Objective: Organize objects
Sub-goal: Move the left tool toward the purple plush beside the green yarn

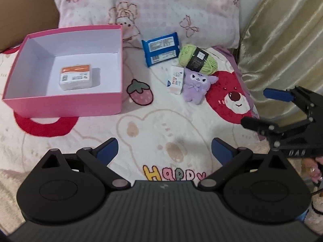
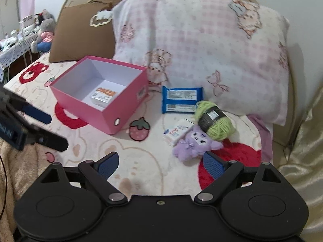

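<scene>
Both wrist views face the pink box (image 1: 62, 102) (image 2: 121, 109) from near

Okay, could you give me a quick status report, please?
Left gripper and right gripper open, empty. One packet in pink box; wipes, yarn, small carton, purple plush outside. Path clear.

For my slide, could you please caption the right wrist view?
Open right claw near purple plush, yarn and blue packet; pink box holds one pack.

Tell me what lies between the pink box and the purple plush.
Between the pink box and the purple plush lie bare blanket with a printed strawberry, then a small white carton touching the plush. The left wrist view shows it best.
</scene>
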Tool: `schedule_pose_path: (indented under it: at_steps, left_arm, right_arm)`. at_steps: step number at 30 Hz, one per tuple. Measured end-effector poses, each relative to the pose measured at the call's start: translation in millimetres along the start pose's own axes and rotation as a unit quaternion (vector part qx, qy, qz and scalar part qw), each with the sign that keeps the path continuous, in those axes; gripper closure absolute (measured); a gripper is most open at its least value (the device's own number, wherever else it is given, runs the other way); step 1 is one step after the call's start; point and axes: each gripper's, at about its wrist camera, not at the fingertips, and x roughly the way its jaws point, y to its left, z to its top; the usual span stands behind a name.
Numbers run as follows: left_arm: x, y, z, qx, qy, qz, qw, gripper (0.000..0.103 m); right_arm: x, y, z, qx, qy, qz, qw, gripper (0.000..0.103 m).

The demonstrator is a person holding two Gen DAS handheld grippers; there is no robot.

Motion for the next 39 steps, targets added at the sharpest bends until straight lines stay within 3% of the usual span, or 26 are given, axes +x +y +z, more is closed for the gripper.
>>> schedule_pose_path:
  at_steps: [4,8,11,15,17,22,29,34,39]
  left_arm:
    - [14,-9,1,0.013,-0.007,-0.005,0.9999,0.003]
    - [29,-14,5,0.010,-0.009,-0.011,0.9998,0.003]
    - [40,-17,9,-0.004,-0.004,-0.021,0.9998,0.003]
    - [51,-34,11,0.018,-0.016,0.000,0.9997,0.003]
    - [59,-37,18,0.007,-0.017,-0.012,0.9997,0.003]
    - [82,-39,41,0.004,-0.032,-0.020,0.9993,0.003]
    - [132,-29,55,-0.038,-0.005,-0.061,0.9974,0.006]
    - [169,-44,60,-0.017,-0.040,-0.012,0.9990,0.006]
    - [196,-40,62,-0.038,-0.049,-0.025,0.9978,0.006]
  right_arm:
    - [12,-24,-2,0.051,0.007,-0.004,0.999,0.010]
    - [21,-47,-4,0.115,0.002,0.028,0.993,0.010]
    - [30,-57,-2,0.141,0.003,0.029,0.990,0.010]
    - [52,-74,11,0.173,0.023,0.032,0.984,0.010]
    - [63,-80,18,0.177,0.029,0.030,0.983,0.010]
    - [93,-102,22,0.245,0.048,0.077,0.965,0.010]
    - [122,-126,7,0.292,0.032,0.070,0.953,0.010]
    - [150,-145,-9,0.339,0.032,0.086,0.936,0.011]
    - [155,-157,-7,0.351,0.009,0.068,0.934,0.011]
